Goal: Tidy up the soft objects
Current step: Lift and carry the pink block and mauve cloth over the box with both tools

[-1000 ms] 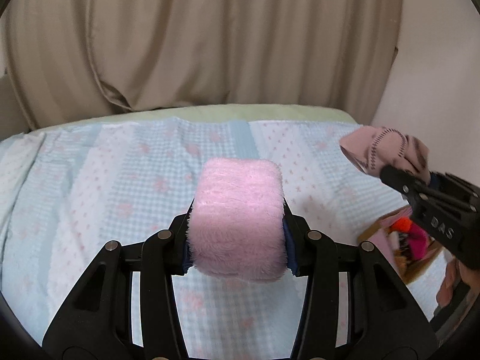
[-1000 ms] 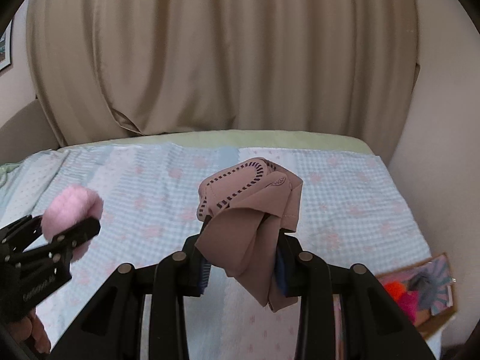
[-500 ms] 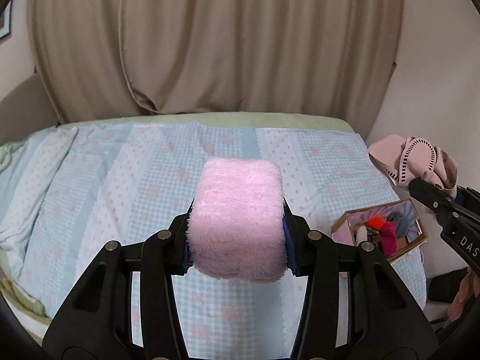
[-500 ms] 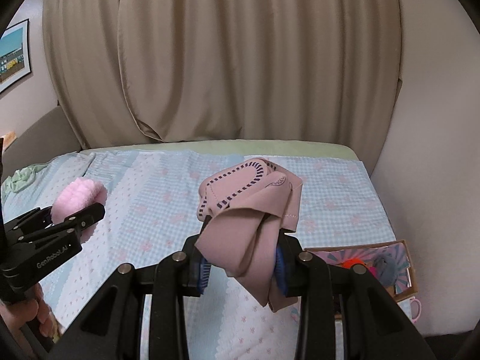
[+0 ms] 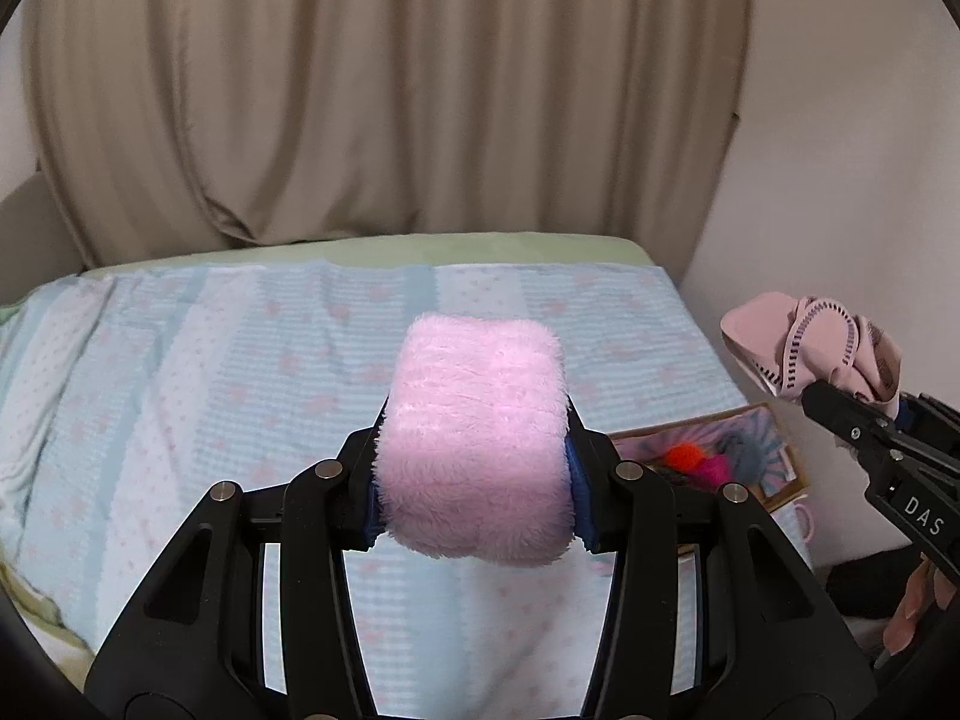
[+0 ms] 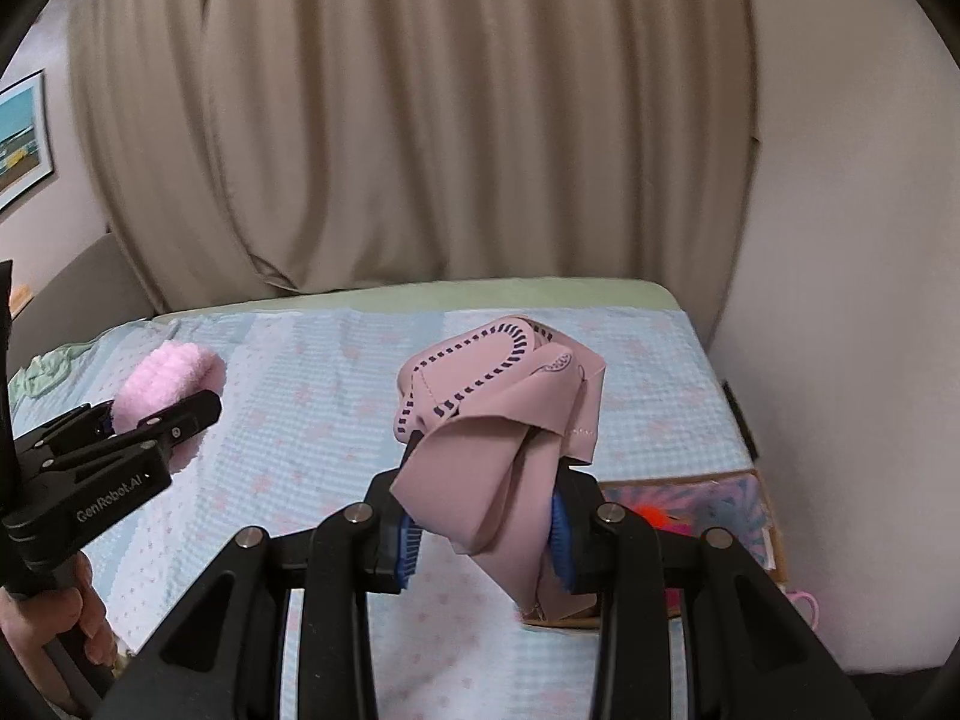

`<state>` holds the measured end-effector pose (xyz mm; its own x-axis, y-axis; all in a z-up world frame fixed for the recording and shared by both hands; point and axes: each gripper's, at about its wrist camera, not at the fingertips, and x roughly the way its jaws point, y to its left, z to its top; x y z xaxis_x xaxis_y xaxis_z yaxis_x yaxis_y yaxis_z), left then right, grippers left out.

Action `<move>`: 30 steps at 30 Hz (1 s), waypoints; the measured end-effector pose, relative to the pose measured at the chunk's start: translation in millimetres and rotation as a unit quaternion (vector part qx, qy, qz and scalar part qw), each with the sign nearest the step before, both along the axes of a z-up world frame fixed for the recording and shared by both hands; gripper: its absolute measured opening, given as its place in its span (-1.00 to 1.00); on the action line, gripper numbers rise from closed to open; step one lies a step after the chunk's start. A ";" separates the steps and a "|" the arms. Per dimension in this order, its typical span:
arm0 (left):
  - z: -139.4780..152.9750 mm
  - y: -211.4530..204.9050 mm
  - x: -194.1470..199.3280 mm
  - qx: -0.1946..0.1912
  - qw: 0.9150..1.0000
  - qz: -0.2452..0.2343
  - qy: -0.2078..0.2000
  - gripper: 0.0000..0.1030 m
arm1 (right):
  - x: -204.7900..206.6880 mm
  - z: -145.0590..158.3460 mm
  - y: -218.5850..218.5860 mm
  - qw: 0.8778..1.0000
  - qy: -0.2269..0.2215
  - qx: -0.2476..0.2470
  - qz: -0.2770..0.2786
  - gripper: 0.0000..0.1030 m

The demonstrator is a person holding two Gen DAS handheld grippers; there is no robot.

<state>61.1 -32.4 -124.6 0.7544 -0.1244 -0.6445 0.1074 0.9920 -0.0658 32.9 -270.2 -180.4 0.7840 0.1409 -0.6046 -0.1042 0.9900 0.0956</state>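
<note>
Both grippers are pointing downward over the bed point(image 5: 180, 360), held side by side above its right edge. The left gripper point(image 5: 474, 480) is squeezing a fluffy pink sponge point(image 5: 474, 438); the right gripper point(image 6: 483, 534) is pinching a folded pink cloth point(image 6: 492, 420). A cardboard box point(image 5: 774, 468) of toys is sitting on the floor beside the bed's right edge, and the blanket ahead is lying bare

Light: soft, even, dim indoor, no glare.
Shadows: faint on the bed point(image 5: 240, 390).
Blur: curtain point(image 6: 420, 120) smeared slightly; near parts sharp.
Edges: fisheye bending, black corner vignette in both views.
</note>
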 end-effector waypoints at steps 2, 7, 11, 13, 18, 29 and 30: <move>-3.2 -19.9 4.7 -0.005 1.000 -0.007 0.003 -0.17 | 3.0 -5.4 -25.4 1.000 0.011 0.001 -0.010 -0.39; -21.2 -84.2 24.2 -0.017 0.999 -0.028 0.022 -0.17 | 20.7 -25.1 -85.6 0.998 0.044 -0.006 -0.032 -0.39; -40.9 -125.8 40.2 -0.020 0.998 -0.045 0.042 -0.17 | 39.7 -46.4 -124.1 0.996 0.077 -0.011 -0.039 -0.39; -53.3 -149.0 50.0 -0.019 0.997 -0.053 0.054 -0.17 | 51.4 -60.2 -142.0 0.995 0.096 -0.012 -0.038 -0.39; -89.5 -192.8 77.6 -0.014 0.994 -0.065 0.093 -0.17 | 76.6 -94.6 -168.5 0.988 0.149 -0.013 -0.027 -0.39; -184.7 -267.3 115.3 0.019 0.976 -0.098 0.192 -0.17 | 123.5 -176.2 -215.1 0.969 0.246 0.006 -0.004 -0.39; -197.1 -274.9 117.6 0.025 0.973 -0.104 0.203 -0.17 | 127.9 -184.8 -217.9 0.967 0.254 0.010 0.000 -0.39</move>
<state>178.7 -307.3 -321.7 0.3981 -0.2084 -0.8934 0.2813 0.9547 -0.0974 160.8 -488.2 -365.2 0.3868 0.1578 -0.9086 -0.0394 0.9872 0.1547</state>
